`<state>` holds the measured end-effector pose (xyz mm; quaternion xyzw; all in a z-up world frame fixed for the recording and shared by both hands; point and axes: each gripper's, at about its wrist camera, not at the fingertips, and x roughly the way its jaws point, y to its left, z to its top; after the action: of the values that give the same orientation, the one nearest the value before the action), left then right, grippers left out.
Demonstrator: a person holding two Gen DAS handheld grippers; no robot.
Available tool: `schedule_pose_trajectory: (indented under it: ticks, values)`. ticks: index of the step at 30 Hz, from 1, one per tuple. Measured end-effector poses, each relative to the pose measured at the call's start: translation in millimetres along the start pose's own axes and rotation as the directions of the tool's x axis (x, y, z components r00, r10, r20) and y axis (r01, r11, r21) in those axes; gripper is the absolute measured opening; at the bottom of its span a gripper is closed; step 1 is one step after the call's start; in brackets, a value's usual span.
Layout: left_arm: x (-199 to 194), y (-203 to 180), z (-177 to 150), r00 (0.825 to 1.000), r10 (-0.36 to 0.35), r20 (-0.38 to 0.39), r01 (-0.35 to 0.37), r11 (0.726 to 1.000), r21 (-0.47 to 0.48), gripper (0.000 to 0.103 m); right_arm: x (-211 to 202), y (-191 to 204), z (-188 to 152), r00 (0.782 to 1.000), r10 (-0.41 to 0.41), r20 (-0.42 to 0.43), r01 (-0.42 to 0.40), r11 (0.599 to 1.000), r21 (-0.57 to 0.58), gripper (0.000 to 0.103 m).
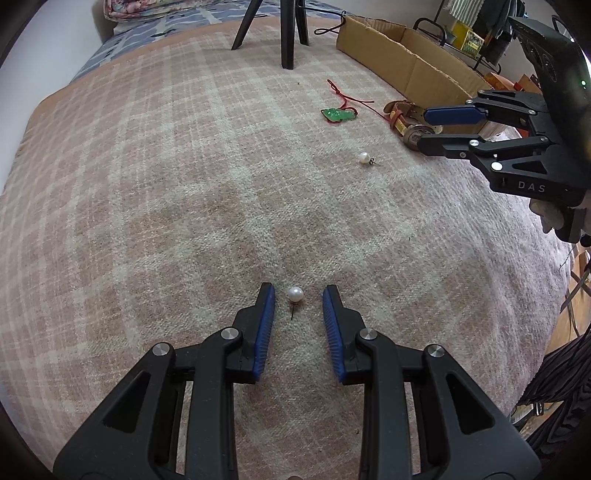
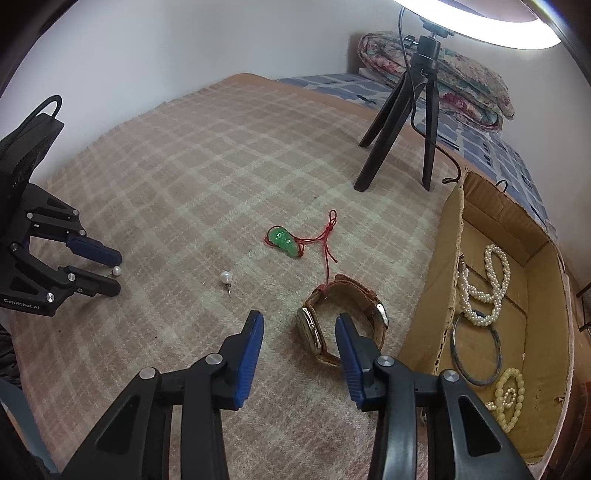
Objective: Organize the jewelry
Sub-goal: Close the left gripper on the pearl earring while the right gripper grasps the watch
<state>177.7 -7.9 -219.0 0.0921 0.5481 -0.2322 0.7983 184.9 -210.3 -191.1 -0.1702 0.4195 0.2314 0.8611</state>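
My left gripper is open, low over the plaid blanket, with a pearl stud earring lying between its fingertips; it also shows in the right wrist view. A second pearl earring lies loose further on. My right gripper is open and empty, with a brown-strap watch just ahead between its fingers. A green jade pendant on a red cord lies beyond. A cardboard box holds pearl necklaces, a bangle and a cream bead bracelet.
A black tripod with a ring light stands on the blanket behind the jewelry, its cable trailing to the box. Folded quilts lie at the head of the bed. A wire rack stands past the box.
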Motion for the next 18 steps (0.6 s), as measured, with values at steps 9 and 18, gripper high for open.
schedule_pose_trajectory:
  ticks: [9, 18]
  values:
    - [1, 0, 0, 1.0, 0.002, 0.0, -0.002, 1.0, 0.003, 0.015, 7, 9, 0, 0.997, -0.061, -0.041, 0.058, 0.997, -0.058, 0.038]
    - [-1, -3, -3, 1.0, 0.005, 0.0, -0.005, 1.0, 0.024, 0.009, 11, 11, 0, 0.992, -0.103, -0.072, 0.094, 0.989, -0.111, 0.026]
